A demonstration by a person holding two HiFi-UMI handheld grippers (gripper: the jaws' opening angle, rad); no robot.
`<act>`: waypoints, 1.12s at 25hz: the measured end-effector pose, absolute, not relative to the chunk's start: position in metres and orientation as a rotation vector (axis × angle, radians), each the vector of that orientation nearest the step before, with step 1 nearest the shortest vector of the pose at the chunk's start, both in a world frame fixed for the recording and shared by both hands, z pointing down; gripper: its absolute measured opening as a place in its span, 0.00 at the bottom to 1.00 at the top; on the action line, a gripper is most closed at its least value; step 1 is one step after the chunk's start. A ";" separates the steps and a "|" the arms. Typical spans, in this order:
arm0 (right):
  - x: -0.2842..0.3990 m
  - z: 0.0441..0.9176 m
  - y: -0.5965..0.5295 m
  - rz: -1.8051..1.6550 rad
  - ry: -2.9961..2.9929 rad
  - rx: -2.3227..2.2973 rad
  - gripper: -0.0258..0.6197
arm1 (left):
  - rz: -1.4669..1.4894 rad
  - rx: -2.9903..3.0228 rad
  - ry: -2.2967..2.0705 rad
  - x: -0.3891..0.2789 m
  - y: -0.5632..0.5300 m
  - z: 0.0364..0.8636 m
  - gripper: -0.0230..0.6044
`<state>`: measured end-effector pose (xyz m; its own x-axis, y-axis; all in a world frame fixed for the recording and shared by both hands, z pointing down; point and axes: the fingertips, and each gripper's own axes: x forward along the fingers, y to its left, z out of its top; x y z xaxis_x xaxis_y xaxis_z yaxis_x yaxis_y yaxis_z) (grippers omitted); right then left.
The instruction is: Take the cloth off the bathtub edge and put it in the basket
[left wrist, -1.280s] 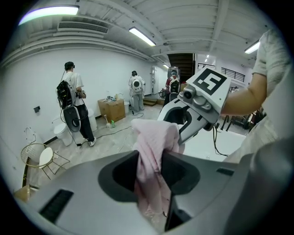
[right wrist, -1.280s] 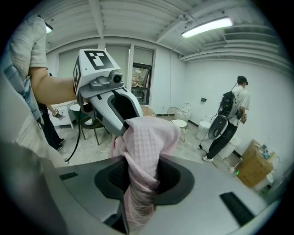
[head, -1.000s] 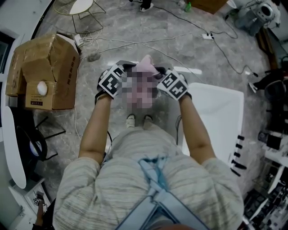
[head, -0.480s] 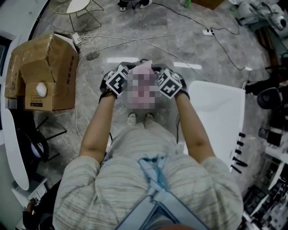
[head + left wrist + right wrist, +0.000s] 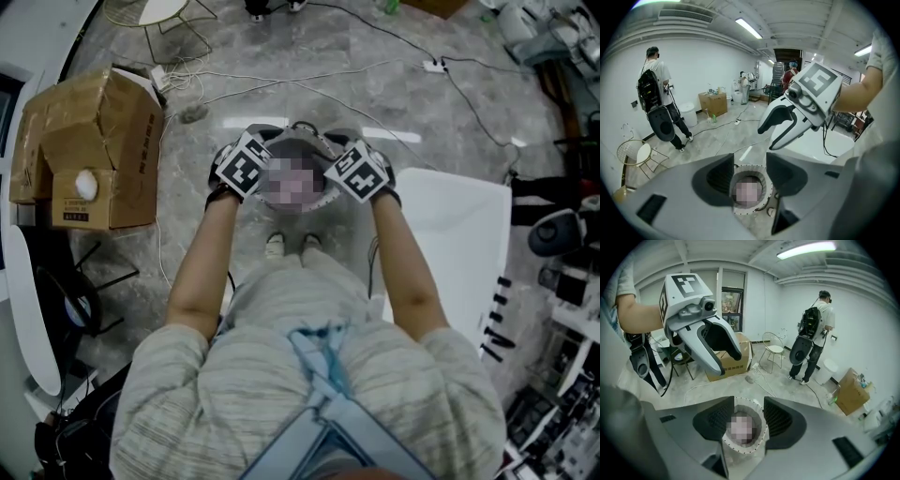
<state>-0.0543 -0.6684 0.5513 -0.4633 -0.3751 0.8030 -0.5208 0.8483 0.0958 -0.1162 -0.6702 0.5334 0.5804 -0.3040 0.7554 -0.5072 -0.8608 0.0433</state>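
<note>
Pink cloth point(image 5: 292, 183) sits inside the round grey-and-white basket with the dotted rim point(image 5: 743, 451), which stands on the grey marble floor point(image 5: 262, 47). Only the cloth's colour comes through, its detail is unreadable. It touches neither tool.

Left gripper point(image 5: 750, 172): jaws apart, nothing between the pads. Its own view looks through the gap straight down into the basket mouth, with the cloth well below the jaw tips. In the head view it hangs over the basket rim at 9 o'clock.

Right gripper point(image 5: 746, 417): jaws opening, pads clear of everything. The basket mouth and cloth are framed in the gap, underneath, no contact. The head view puts it over the rim at 3 o'clock. The two marker cubes face each other across the basket, near but apart.

Surroundings, head view:
- The basket is at 12 o'clock of the person's shoes point(image 5: 273, 247), just beyond them.
- A white bathtub point(image 5: 459, 244) lies at 4 o'clock of the basket, near.
- A brown cardboard box with open flaps point(image 5: 89, 141) is at 9 o'clock, well apart.
- A white power strip point(image 5: 433, 66) is at 1 o'clock.
- A wire-frame chair with a white seat point(image 5: 171, 17) is at 11 o'clock, further out.

Both gripper views show a second person with a black backpack point(image 5: 658, 75) standing by the white wall.
</note>
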 end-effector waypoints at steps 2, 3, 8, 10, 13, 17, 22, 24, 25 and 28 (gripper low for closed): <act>-0.053 0.553 -0.668 0.208 -2.110 0.654 0.31 | 1.145 2.563 -0.670 -0.116 -0.672 0.533 0.36; -0.053 0.553 -0.669 0.210 -2.111 0.655 0.31 | 1.143 2.562 -0.670 -0.115 -0.672 0.534 0.36; -0.051 0.551 -0.670 0.225 -2.128 0.674 0.31 | 1.144 2.560 -0.670 -0.113 -0.672 0.531 0.36; -0.051 0.549 -0.671 0.231 -2.140 0.677 0.31 | 1.133 2.565 -0.680 -0.112 -0.674 0.530 0.36; -0.052 0.546 -0.669 0.241 -2.158 0.680 0.31 | 1.112 2.565 -0.684 -0.111 -0.674 0.529 0.36; -0.055 0.541 -0.667 0.280 -2.205 0.691 0.31 | 1.087 2.568 -0.695 -0.111 -0.673 0.526 0.35; -0.051 0.534 -0.669 0.303 -2.269 0.731 0.31 | 1.057 2.580 -0.705 -0.109 -0.672 0.519 0.35; -0.052 0.530 -0.665 0.335 -2.294 0.735 0.31 | 1.045 2.588 -0.695 -0.107 -0.669 0.518 0.35; -0.053 0.529 -0.663 0.348 -2.306 0.735 0.31 | 1.038 2.591 -0.692 -0.106 -0.668 0.518 0.35; -0.052 0.527 -0.659 0.357 -2.343 0.737 0.31 | 1.013 2.603 -0.683 -0.104 -0.663 0.516 0.35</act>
<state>-0.0518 -0.6594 0.5272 -0.6322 -0.4138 0.6551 -0.5903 0.8048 -0.0613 -0.1038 -0.6628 0.5162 0.6453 -0.3296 0.6891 -0.5153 -0.8538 0.0741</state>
